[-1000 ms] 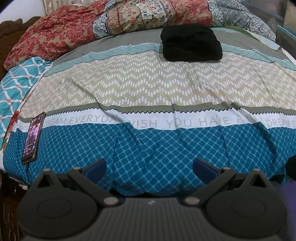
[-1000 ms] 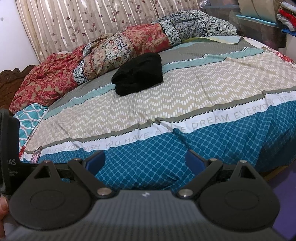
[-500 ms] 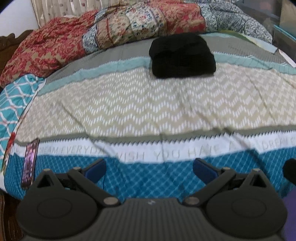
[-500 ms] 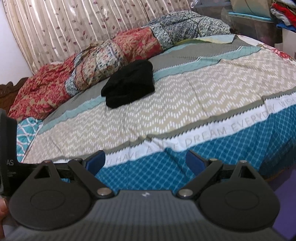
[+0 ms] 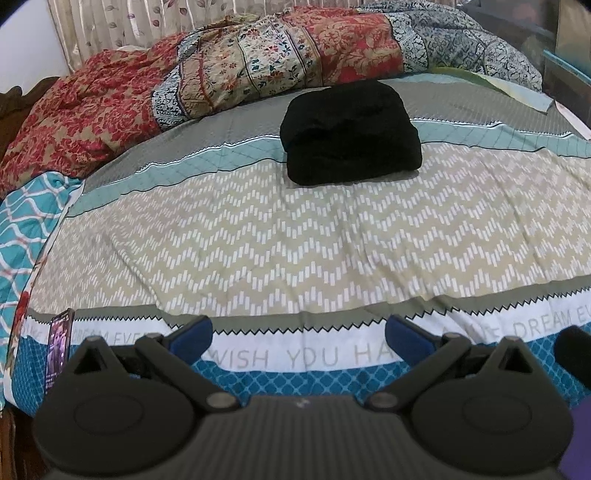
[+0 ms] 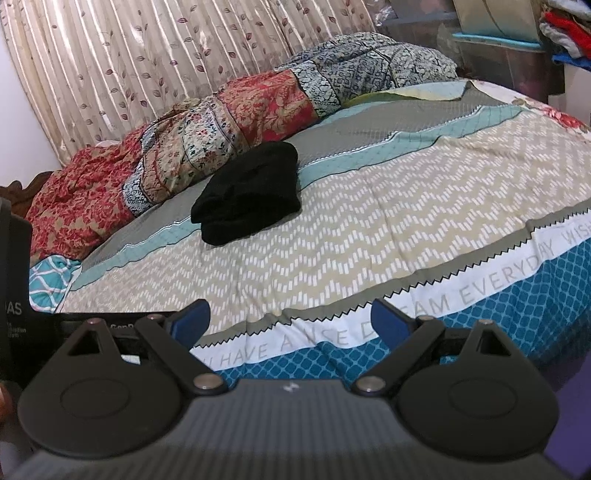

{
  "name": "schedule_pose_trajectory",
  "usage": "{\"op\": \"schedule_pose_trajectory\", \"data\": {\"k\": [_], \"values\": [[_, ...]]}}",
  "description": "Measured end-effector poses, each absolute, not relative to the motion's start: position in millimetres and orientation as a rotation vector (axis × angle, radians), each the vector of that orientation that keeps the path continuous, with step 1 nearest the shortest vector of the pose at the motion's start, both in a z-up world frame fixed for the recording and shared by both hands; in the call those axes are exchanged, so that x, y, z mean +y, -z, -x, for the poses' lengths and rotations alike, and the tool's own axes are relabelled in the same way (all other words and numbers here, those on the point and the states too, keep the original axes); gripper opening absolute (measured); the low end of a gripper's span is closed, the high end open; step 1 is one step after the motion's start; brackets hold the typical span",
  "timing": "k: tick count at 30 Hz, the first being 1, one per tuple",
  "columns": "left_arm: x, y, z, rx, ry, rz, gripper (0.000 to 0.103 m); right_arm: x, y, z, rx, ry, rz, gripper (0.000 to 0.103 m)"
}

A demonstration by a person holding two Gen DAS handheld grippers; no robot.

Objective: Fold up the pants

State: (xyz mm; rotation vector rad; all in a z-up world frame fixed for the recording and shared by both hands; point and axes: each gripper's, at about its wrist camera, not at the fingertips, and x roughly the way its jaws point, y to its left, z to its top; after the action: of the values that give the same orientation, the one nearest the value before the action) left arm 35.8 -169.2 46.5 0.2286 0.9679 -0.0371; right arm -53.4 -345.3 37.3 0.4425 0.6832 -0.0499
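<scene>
Black pants (image 5: 351, 133) lie as a compact folded bundle on the far part of the bed, on the grey and teal stripes of the patterned sheet (image 5: 295, 240). They also show in the right wrist view (image 6: 251, 194), left of centre. My left gripper (image 5: 297, 338) is open and empty, above the near edge of the bed, well short of the pants. My right gripper (image 6: 290, 321) is open and empty, also over the near edge. The left gripper's body (image 6: 14, 295) shows at the left edge of the right wrist view.
A bunched red and floral quilt (image 5: 258, 62) lies along the far side behind the pants. A phone (image 5: 59, 347) lies at the near left edge of the bed. A curtain (image 6: 166, 66) hangs behind. Shelves with clothes (image 6: 554, 33) stand at the far right.
Both grippers have moved forward over the bed, toward the pants, which look larger and nearer. Both stay open. The pants have not moved.
</scene>
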Motion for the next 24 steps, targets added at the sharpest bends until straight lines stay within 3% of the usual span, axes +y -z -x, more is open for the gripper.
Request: {"op": "schedule_pose_trajectory", "data": {"k": [24], "values": [[-186.2, -45.8, -42.1, 0.963, 0.026, -0.275, 0.103, -366.0, -34.0, 46.9, 0.685, 0.055, -0.474, 0.095]]}}
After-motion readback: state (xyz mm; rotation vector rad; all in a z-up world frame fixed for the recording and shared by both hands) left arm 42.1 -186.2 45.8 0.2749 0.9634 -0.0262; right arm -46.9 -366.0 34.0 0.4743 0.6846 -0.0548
